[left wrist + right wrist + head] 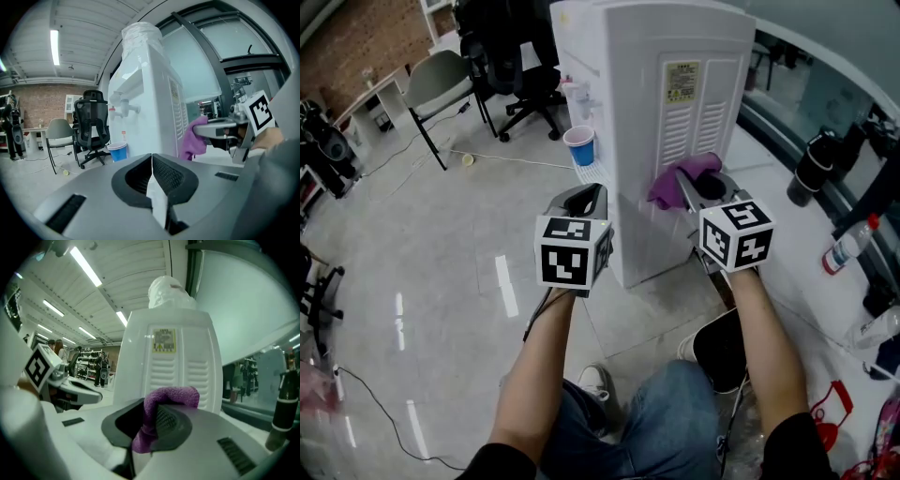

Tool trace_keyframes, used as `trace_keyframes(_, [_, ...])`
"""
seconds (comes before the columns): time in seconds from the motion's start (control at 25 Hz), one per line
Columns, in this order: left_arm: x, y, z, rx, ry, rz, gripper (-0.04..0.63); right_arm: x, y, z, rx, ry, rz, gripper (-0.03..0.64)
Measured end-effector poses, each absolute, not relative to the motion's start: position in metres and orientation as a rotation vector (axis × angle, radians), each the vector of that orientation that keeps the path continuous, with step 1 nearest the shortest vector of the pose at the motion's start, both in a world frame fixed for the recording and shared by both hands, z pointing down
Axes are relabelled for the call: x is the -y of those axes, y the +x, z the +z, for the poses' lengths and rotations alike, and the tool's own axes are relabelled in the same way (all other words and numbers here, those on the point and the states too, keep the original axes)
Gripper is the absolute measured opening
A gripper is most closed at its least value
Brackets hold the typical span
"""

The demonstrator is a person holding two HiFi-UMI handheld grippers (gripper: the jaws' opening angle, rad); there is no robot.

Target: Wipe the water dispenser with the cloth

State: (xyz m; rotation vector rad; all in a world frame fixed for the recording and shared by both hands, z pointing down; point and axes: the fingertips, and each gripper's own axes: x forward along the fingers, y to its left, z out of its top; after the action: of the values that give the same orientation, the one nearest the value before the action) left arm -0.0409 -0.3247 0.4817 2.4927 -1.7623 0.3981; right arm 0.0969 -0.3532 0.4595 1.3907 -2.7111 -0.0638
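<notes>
The white water dispenser (656,112) stands on the floor in front of me, its vented side panel (180,364) facing the right gripper. My right gripper (686,183) is shut on a purple cloth (680,178), which sits against the lower part of that panel; the cloth (161,406) bulges out between the jaws. To the left, my left gripper (586,199) is shut with nothing in it, just short of the dispenser's front corner. In the left gripper view the dispenser (145,89), the cloth (194,138) and the right gripper (211,130) all show.
A blue cup (580,145) sits on the dispenser's drip tray under the taps (577,94). A black office chair (520,56) and a grey chair (436,80) stand behind. Bottles (816,159) line the ledge at right. My knee and shoe (598,384) are below.
</notes>
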Motion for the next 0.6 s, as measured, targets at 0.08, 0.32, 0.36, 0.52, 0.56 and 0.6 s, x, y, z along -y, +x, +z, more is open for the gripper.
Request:
trace_keyframes(0.08, [0.325,-0.041,0.483,1.761,2.490,0.403,0.028,0.351,0.096,0.429,2.733,1.392,-0.137,0.041])
trace_keyframes(0.32, [0.323,-0.037,0.486,1.750,2.499,0.428,0.028,0.343,0.088,0.346,2.794,1.382,-0.302,0.041])
trace_keyframes(0.36, [0.323,-0.036,0.486,1.749,2.498,0.425,0.028,0.341,0.087,0.334,2.801,1.379,-0.335,0.040])
trace_keyframes(0.52, [0.323,-0.034,0.485,1.746,2.503,0.426,0.028,0.336,0.081,0.281,2.836,1.375,-0.465,0.041])
trace_keyframes(0.56, [0.323,-0.034,0.485,1.745,2.505,0.427,0.028,0.335,0.080,0.269,2.844,1.373,-0.500,0.041])
trace_keyframes(0.6, [0.323,-0.034,0.485,1.746,2.506,0.426,0.028,0.334,0.078,0.258,2.851,1.371,-0.530,0.041])
